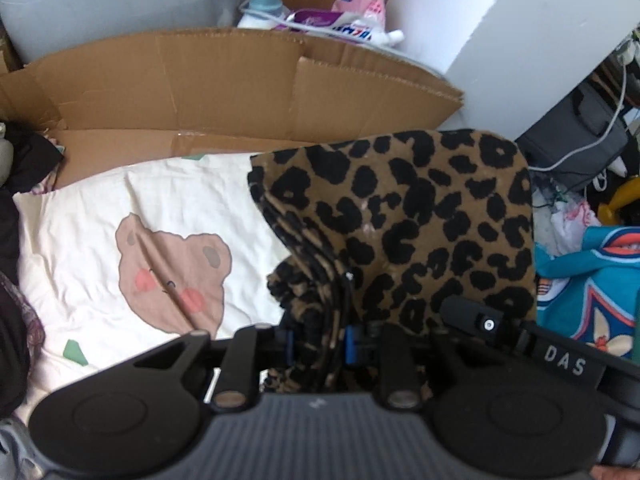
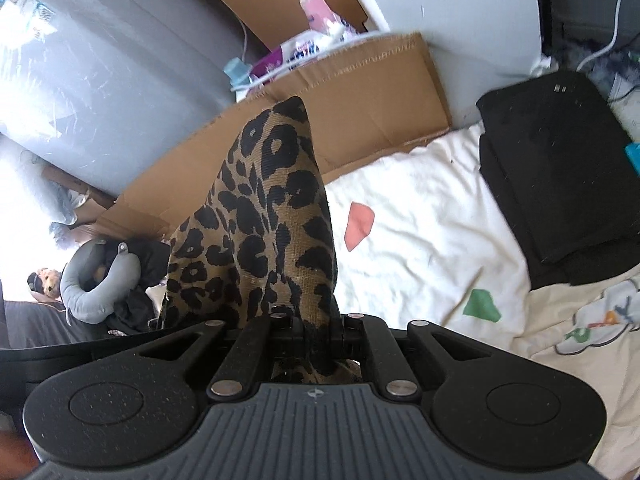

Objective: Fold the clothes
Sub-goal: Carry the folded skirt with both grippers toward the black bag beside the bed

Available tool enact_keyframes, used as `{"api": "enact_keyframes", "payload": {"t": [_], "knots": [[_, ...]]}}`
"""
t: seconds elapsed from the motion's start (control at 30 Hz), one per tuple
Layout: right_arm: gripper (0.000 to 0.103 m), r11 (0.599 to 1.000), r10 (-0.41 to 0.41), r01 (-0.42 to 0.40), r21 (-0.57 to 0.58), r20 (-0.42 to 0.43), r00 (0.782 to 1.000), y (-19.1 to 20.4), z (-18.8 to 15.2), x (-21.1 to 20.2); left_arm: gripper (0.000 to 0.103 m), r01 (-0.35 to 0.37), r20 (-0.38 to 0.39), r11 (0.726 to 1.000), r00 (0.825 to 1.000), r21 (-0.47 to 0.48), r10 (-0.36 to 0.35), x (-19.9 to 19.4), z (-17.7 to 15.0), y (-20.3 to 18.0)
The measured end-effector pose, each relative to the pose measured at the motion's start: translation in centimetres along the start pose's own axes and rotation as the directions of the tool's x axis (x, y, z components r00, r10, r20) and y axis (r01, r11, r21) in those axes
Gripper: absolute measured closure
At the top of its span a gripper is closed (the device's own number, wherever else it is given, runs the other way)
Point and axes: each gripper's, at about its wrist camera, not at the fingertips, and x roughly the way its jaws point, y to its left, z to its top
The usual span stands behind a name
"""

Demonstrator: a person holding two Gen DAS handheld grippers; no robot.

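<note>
The brown-and-black leopard-print knitted garment (image 1: 404, 216) hangs in the air, pinched at two points. The left hand-held gripper (image 1: 318, 338) clamps a thick, bunched stack of its layers between blue-padded fingers; the right hand-held gripper (image 2: 316, 332) is pressed almost together on a thinner edge, and the cloth rises in a taut ridge ahead of it. Beneath both spreads the cream bed sheet with a pink bear face (image 1: 100, 216), with flattened brown cardboard (image 1: 200, 80) beyond it and a folded black garment (image 2: 560, 168) to the right of the right hand-held gripper. My reading: this is the lift before a fold. Next, the cloth probably needs to be stretched flat, then lowered onto the sheet ahead with edges aligned.
</note>
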Motion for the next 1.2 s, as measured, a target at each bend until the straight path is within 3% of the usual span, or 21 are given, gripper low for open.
{"api": "enact_keyframes", "payload": {"t": [0.53,1.1,1.2], "knots": [[0.098,0.999,-0.034,0.033,0.014,0.077,0.996,-1.4,-0.3,-7.2,0.08,0.038,0.026,0.998,0.999,0.045,-0.04,-4.1,-2.6,-4.9],[0.098,0.992,-0.12,0.108,0.07,0.195,0.974,-8.5,-0.6,-15.1,0.08,0.18,0.026,0.975,0.982,0.131,-0.185,-3.9,-4.1,-13.6],[0.098,0.988,-0.142,0.128,0.082,0.198,0.97,-10.5,-0.3,-15.8,0.08,0.219,0.012,0.967,0.975,0.13,-0.223,-4.7,-6.3,-13.5]]}}
